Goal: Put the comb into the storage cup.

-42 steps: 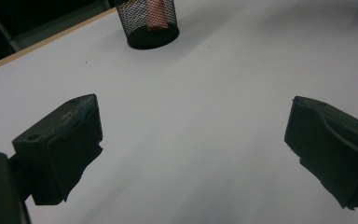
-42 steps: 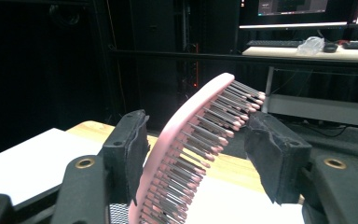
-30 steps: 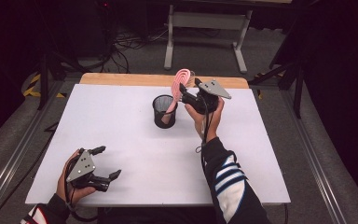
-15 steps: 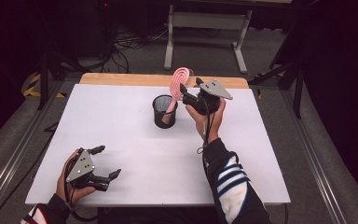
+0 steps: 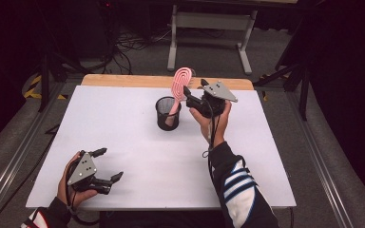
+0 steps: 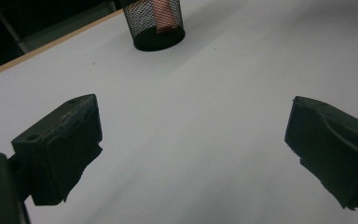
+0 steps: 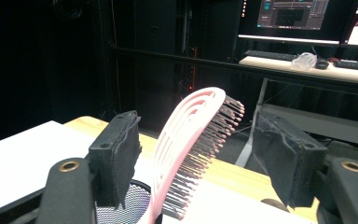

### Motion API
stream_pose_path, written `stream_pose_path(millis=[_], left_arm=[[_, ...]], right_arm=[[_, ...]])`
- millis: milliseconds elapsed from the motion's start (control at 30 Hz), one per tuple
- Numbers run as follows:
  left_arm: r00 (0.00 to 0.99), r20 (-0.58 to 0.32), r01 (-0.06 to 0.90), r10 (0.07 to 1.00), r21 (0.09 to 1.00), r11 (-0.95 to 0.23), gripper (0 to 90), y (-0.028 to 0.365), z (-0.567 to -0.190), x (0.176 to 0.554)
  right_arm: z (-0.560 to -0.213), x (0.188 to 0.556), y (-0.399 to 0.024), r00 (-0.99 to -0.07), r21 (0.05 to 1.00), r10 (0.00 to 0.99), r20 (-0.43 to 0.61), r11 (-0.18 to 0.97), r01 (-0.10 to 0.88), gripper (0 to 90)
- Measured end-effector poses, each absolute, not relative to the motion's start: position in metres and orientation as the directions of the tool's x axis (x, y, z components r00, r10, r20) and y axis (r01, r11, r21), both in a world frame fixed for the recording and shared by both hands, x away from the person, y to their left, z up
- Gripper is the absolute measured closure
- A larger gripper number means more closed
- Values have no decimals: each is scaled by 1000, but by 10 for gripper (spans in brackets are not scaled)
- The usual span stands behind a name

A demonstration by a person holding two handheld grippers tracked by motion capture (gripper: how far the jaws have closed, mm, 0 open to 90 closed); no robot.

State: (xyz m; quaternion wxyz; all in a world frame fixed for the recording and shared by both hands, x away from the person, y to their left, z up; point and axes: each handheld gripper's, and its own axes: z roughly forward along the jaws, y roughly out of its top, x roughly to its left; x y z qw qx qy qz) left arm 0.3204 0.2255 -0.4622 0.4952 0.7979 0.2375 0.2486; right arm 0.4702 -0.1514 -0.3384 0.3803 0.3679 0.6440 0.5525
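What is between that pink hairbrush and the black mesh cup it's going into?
Nothing visible. The pink hairbrush already stands handle-down in the black mesh cup, leaning on its rim. The right gripper has just been opening; the brush sits between its fingers, unpressed.

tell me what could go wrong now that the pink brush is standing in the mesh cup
1. The pink brush leans handle-down in the black mesh cup, its head well above the rim; it could tip the light cup over.
2. The right gripper has just been opening, and the bristles sit between its fingers without being pressed; pulling back sideways could snag them and drag the brush out.
3. The left gripper rests far off, open, so nothing steadies the cup.
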Motion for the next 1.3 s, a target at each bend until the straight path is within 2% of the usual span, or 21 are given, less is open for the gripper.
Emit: stream_pose_path(millis=[567,1300], left_arm=[[763,162,135,626,907,-399,49,225,-463,320],[764,160,137,625,906,-400,49,224,-463,321]], right_arm=[[-333,461,-149,-465,982,873,-148,186,35,303],[-336,447,-153,-487,975,852,-191,224,10,205]])
